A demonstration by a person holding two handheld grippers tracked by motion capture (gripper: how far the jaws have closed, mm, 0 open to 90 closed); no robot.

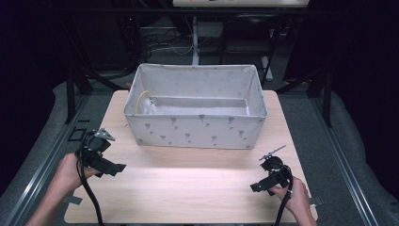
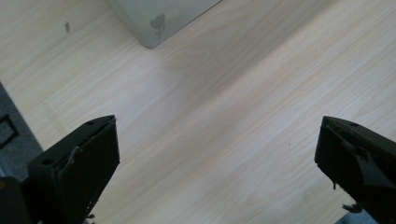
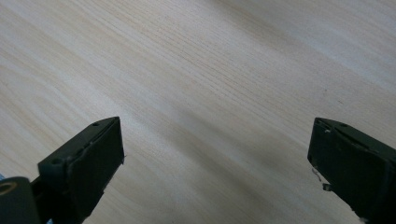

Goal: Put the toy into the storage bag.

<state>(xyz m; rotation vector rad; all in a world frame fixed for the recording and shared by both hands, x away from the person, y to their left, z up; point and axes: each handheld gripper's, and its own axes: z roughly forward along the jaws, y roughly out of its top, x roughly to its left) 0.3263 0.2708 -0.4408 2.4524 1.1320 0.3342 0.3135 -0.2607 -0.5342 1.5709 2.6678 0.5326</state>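
A grey fabric box (image 1: 195, 127) with small printed shapes stands open-topped at the back middle of the light wooden table (image 1: 188, 183). A yellowish cord or band (image 1: 140, 98) lies inside against its left wall. My left gripper (image 1: 117, 168) hovers over the table's front left, held by a hand, its jaws wide open with bare wood between them (image 2: 217, 154). The box's near left corner (image 2: 156, 23) appears at the top of the left gripper view. My right gripper (image 1: 254, 187) is at the front right, open, with plain tabletop between its jaws (image 3: 217, 154).
Grey carpet and metal rails flank the table on both sides. Dark frame legs, cables and a white post (image 1: 195, 40) stand behind the box. The wood between the two grippers is bare.
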